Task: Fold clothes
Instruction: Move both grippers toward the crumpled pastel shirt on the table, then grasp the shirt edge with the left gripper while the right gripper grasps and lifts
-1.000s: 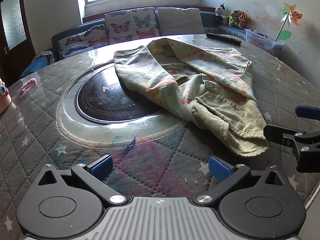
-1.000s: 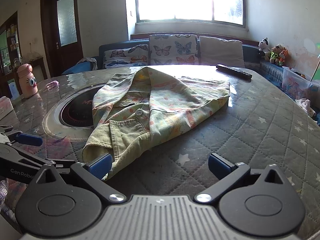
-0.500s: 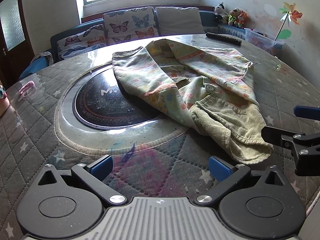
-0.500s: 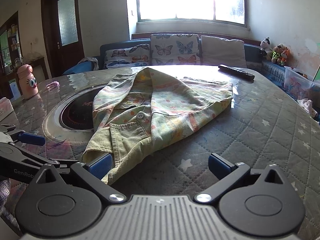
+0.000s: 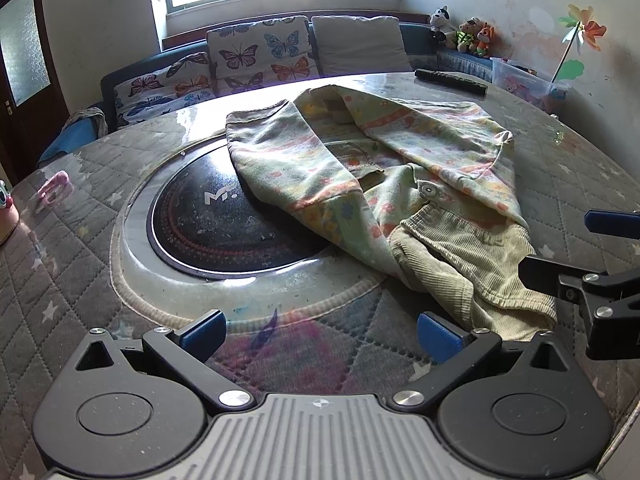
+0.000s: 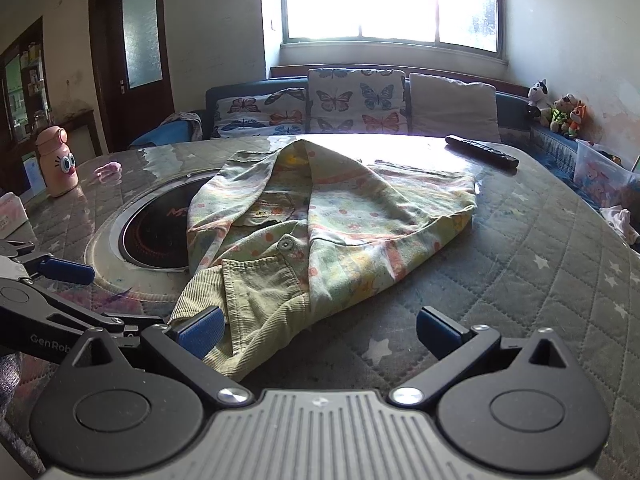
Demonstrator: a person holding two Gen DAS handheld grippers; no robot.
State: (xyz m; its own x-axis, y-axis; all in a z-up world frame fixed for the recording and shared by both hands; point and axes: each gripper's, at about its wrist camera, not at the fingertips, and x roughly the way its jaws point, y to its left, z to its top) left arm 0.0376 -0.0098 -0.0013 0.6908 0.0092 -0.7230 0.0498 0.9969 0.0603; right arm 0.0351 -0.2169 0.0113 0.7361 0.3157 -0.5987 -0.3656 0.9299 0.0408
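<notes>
A round table (image 6: 540, 264) covered by a quilted star-patterned cloth is carrying a black circular cooktop (image 5: 224, 224) recessed at its centre. A black remote control (image 6: 482, 151) is lying near the far edge. A pink cartoon-faced bottle (image 6: 56, 162) is standing upright at the left edge, with a small pink item (image 6: 107, 169) lying near it. Behind the table, butterfly-print cushions (image 6: 356, 100) and a plain cushion (image 6: 454, 104) are leaning against a sofa. Plush toys (image 6: 558, 114) are sitting at the right, and a paper pinwheel (image 5: 582, 34) is standing against the wall.
</notes>
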